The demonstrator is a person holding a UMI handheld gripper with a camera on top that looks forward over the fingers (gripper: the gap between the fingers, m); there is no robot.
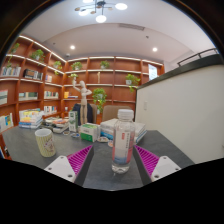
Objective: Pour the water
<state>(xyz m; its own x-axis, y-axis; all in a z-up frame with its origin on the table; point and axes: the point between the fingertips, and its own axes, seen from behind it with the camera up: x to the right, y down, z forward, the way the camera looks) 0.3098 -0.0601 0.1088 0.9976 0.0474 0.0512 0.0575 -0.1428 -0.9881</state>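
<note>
A clear plastic water bottle [122, 140] with a white cap and a red-and-white label stands upright on the grey table [100, 170]. It is between my fingers, nearer the right pad, with a gap on each side. My gripper [113, 160] is open, and its magenta pads [80, 158] flank the bottle without touching it. A pale paper cup [45, 142] with a printed pattern stands on the table to the left, beyond the left finger.
Several boxes and small packs [88, 130] are grouped on the table behind the bottle. A white partition wall [185, 110] rises on the right. Wooden shelves [40, 80] with books and plants line the back of the room.
</note>
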